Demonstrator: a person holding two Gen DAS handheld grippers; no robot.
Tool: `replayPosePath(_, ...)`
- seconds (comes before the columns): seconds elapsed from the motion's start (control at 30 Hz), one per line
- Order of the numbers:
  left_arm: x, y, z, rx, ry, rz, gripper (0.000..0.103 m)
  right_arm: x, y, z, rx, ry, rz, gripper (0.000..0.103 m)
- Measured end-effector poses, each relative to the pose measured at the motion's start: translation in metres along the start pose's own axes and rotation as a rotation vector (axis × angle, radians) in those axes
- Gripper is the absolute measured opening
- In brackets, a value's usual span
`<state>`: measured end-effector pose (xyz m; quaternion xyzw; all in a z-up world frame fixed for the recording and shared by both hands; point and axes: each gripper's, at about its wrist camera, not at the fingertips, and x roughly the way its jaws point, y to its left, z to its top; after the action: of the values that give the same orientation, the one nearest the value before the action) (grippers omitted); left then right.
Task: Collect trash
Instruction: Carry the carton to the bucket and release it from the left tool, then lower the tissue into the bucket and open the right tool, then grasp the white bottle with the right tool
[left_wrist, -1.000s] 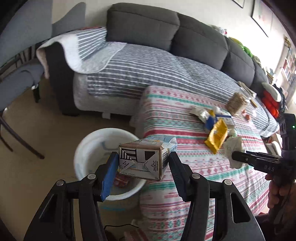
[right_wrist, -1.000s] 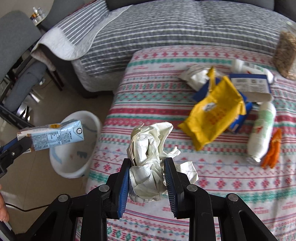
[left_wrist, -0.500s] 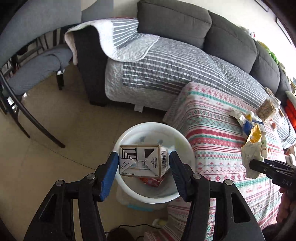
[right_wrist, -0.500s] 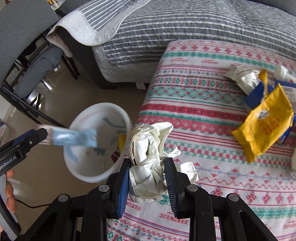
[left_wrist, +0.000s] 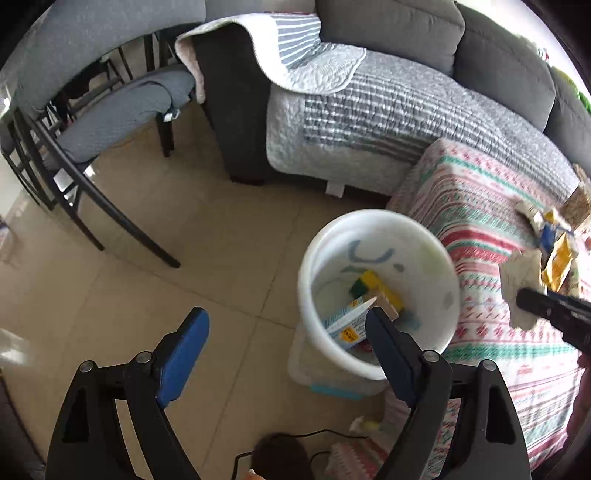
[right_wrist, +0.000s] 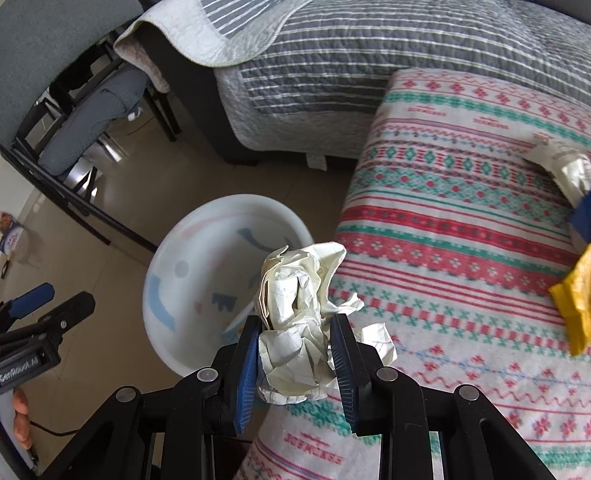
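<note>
From my left wrist camera, my left gripper is spread wide with nothing between its blue pads. Its right finger overlaps the near rim of the white bin, which stands on the tiled floor right beside the table with the patterned cloth. Inside the bin lies a blue-and-white carton, tilted against the wall, with a yellow-and-green box behind it and what may be a scrap of red wrapper underneath, though my finger hides most of that. Off to the right, my right gripper pokes into view over the table edge, clamped on a crumpled paper wad. Farther along the cloth sit a yellow packet and other litter, too small at the fisheye's edge to sort out. A grey sofa with a striped quilt runs behind, and a dark-legged chair stands at left.

From my right wrist camera, the right gripper is narrowed tight around the crumpled paper wad, which bulges above and below the pads. It hangs over the table's corner, just beside the white bin. My left gripper shows at the left edge, fingers parted, with my hand below it. The yellow packet lies at the far right of the patterned cloth.
</note>
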<state>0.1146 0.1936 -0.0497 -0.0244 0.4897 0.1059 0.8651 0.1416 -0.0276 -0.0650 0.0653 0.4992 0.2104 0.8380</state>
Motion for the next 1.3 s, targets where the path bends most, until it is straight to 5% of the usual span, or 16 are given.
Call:
replayPosePath(0.37, 0.001, 0.023, -0.007, -0.017, 0.012, 0.008, 0.089, 0.035, 0.027, 0.008, -0.051, 0.008, 0.020, 0.036)
replayPosePath(0.5, 0.003, 0.024, -0.008, -0.010, 0.018, 0.012, 0.089, 0.035, 0.030, 0.010, -0.026, -0.011, 0.084, 0.067)
replayPosePath(0.57, 0.003, 0.025, -0.008, -0.007, 0.019, 0.011, 0.089, 0.030, 0.032, 0.011, -0.025, -0.029, 0.091, 0.071)
replayPosePath(1.0, -0.007, 0.011, -0.004, -0.012, 0.017, -0.033, 0.089, -0.012, 0.009, 0.001, -0.034, -0.050, -0.067, 0.079)
replayPosePath(1.3, -0.010, -0.023, 0.002, 0.021, 0.027, -0.072, 0.089, -0.058, -0.061, -0.010, 0.075, -0.068, -0.191, 0.080)
